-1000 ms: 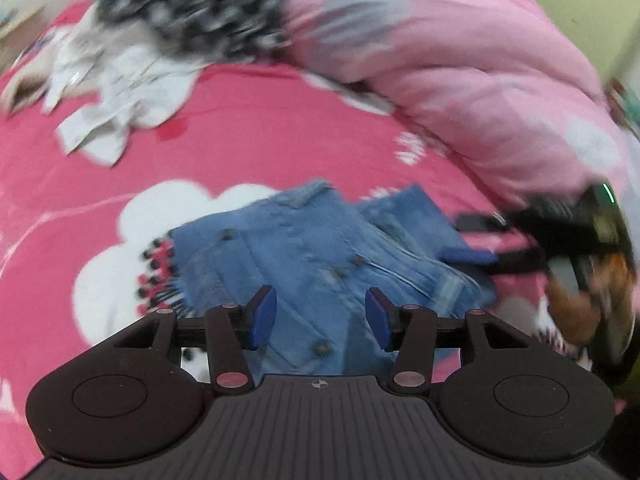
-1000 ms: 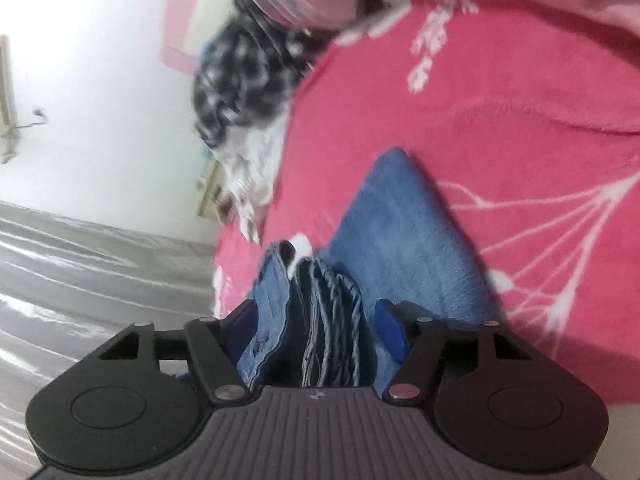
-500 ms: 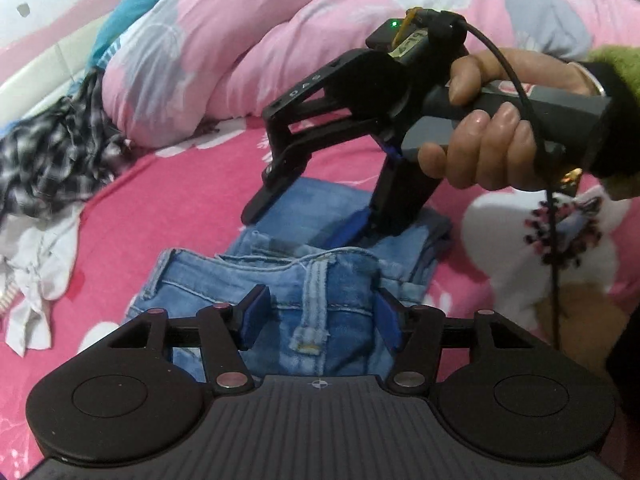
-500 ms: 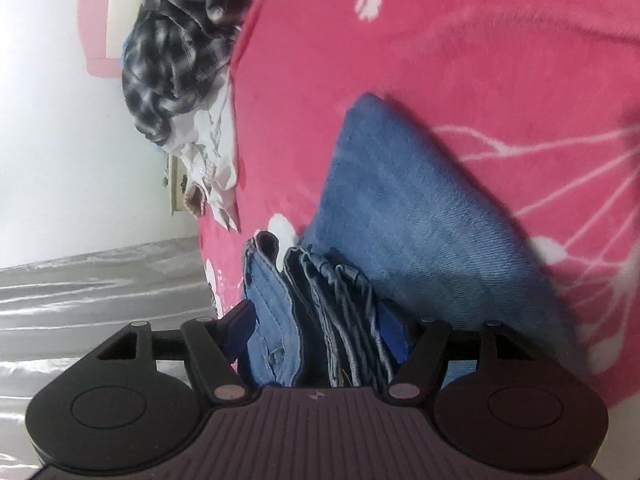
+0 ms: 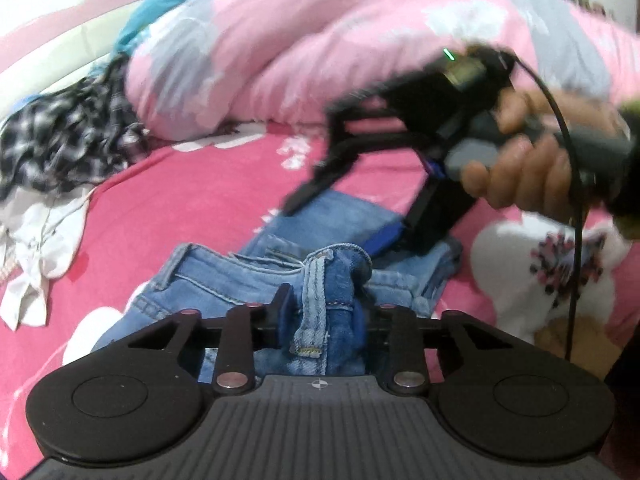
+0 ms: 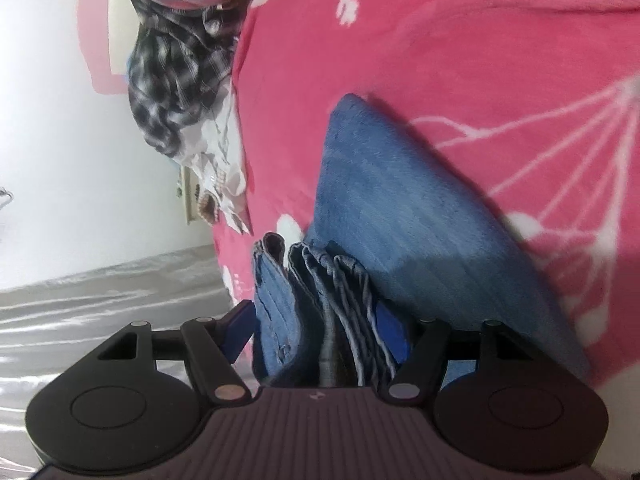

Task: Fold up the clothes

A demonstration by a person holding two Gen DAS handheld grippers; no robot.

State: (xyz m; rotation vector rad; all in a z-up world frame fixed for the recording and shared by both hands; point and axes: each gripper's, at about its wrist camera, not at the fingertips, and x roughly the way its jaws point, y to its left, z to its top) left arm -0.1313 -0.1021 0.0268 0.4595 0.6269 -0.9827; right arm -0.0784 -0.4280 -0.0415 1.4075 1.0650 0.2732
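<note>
ok, left wrist view: left gripper (image 5: 323, 312) jaws closing on a bunched waistband fold of the blue jeans (image 5: 240, 280), which lie on the pink floral bedspread (image 5: 192, 196). person's hand (image 5: 516, 172) holds the right gripper (image 5: 348, 226) over the far end of the denim. right wrist view: right gripper (image 6: 320, 326) jaws wide, stacked jeans (image 6: 384, 208) layers between them, pads against the denim. plaid shirt (image 6: 176, 76) well apart.

Each gripper is matte black: a ribbed central housing flanked by two round discs, linkage arms with silver pivot screws, and blue finger pads (image 6: 236, 330). The right gripper (image 5: 344, 220) carries a green indicator light, a grey handle and a black cable (image 5: 576, 240). The hand (image 5: 520, 168) gripping the handle emerges from a green fuzzy sleeve (image 5: 630, 116).
</note>
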